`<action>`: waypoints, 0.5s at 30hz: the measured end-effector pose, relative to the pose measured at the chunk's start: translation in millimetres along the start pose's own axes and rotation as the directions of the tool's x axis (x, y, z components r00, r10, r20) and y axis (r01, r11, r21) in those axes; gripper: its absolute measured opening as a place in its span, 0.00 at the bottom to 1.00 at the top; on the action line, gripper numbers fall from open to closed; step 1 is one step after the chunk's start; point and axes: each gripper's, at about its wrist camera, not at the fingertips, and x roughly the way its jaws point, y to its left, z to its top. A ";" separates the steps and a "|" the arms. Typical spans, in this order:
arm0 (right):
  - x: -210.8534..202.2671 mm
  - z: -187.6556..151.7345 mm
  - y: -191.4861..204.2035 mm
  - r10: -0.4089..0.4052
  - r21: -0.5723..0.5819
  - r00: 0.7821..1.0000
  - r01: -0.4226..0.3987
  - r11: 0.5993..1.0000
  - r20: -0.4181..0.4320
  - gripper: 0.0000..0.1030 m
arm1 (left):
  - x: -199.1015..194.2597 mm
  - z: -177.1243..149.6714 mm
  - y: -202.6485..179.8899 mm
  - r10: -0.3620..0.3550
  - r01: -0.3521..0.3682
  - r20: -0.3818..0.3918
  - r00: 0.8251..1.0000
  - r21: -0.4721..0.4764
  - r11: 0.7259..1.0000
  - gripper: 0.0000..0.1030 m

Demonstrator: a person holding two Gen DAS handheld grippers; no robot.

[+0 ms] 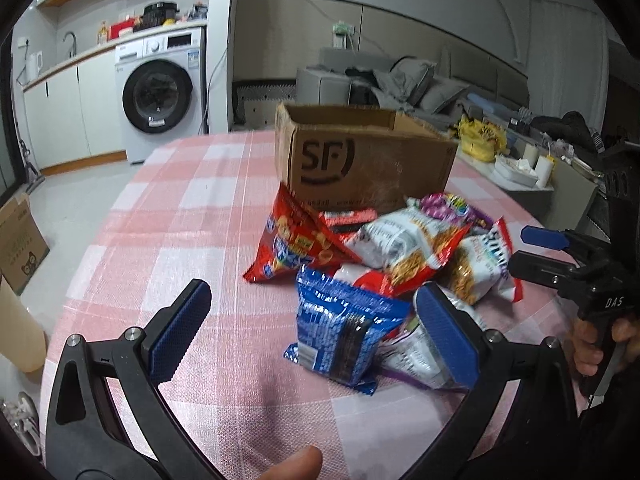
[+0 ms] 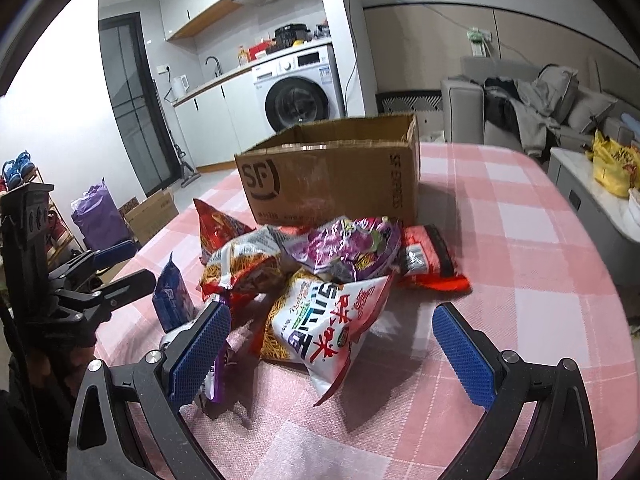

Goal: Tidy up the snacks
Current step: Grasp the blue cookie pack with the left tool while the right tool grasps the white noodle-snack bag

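Note:
A pile of snack bags lies on the pink checked tablecloth [image 1: 168, 240] in front of an open cardboard box [image 1: 360, 160] marked SF. My left gripper [image 1: 316, 336] is open; a blue cookie pack [image 1: 344, 332] stands between its fingers, untouched. Behind it lie a red chip bag [image 1: 296, 244] and white noodle-snack bags [image 1: 412, 244]. My right gripper [image 2: 336, 352] is open around a white and red snack bag [image 2: 324, 328], not closed on it. A purple bag [image 2: 352, 252] and the box [image 2: 332, 176] lie beyond. The right gripper also shows in the left wrist view [image 1: 540, 252], open.
A washing machine [image 1: 164, 92] and kitchen counter stand at the back left. A grey sofa [image 2: 540, 112] with clothes is at the back right. A side table with a yellow bag [image 2: 612, 168] stands right of the table. A carton [image 1: 20, 244] sits on the floor.

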 end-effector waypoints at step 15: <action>43.6 0.3 -4.6 0.054 0.075 0.988 -0.043 0.996 -0.144 0.89 | 35.4 -5.4 7.7 -0.078 0.071 -0.152 0.985 -0.048 0.996 0.90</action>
